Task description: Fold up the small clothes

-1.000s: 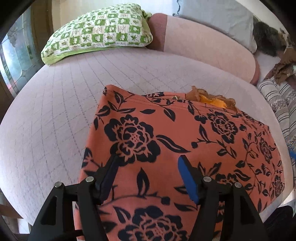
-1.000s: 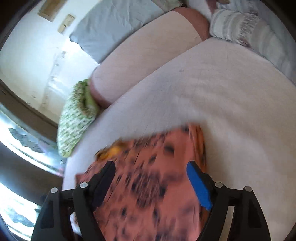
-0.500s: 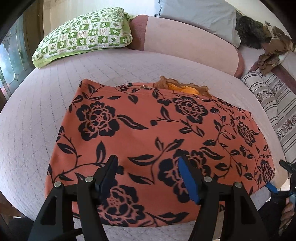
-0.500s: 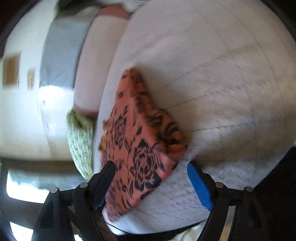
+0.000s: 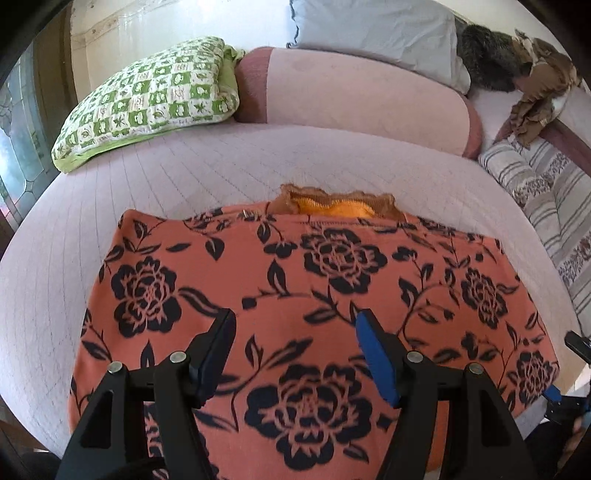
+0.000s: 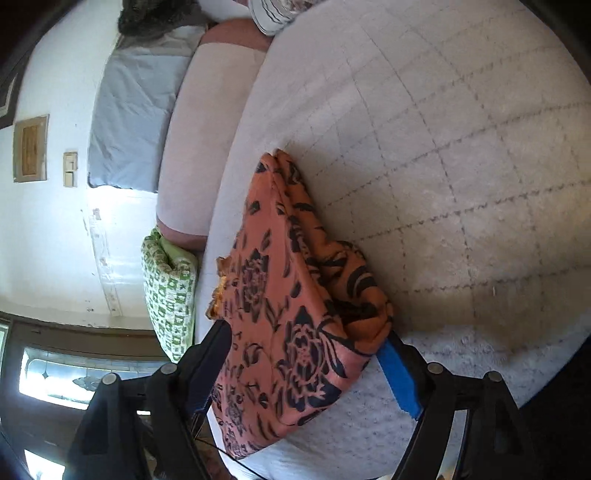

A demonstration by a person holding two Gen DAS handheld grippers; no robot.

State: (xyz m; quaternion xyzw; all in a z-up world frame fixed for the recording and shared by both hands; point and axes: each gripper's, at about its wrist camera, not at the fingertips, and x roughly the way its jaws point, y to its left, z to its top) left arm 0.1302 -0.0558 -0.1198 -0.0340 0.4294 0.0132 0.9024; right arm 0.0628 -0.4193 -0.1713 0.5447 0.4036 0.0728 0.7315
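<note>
An orange garment with black flowers [image 5: 295, 280] lies spread flat on the quilted bed [image 5: 184, 177]. A yellow and brown lace piece [image 5: 332, 205] peeks out from under its far edge. My left gripper [image 5: 294, 321] hovers over the near middle of the garment, open, nothing between its fingers. My right gripper [image 6: 306, 334] is rolled on its side at the garment's [image 6: 295, 295] right-hand folded edge, low by the bed. It stands open with that edge lying between its jaws. Its tips [image 5: 565, 369] also show at the right rim of the left wrist view.
A green checked pillow [image 5: 147, 99] and a pink bolster [image 5: 354, 99] lie at the head of the bed. A grey pillow [image 5: 376, 33], a striped cushion [image 5: 535, 184] and a brown cloth heap [image 5: 539, 85] sit at the far right. The bed's near edge runs just below both grippers.
The left gripper has slid across the garment toward its middle. The right gripper has rolled onto its side and dropped to the garment's right edge. The garment has not moved.
</note>
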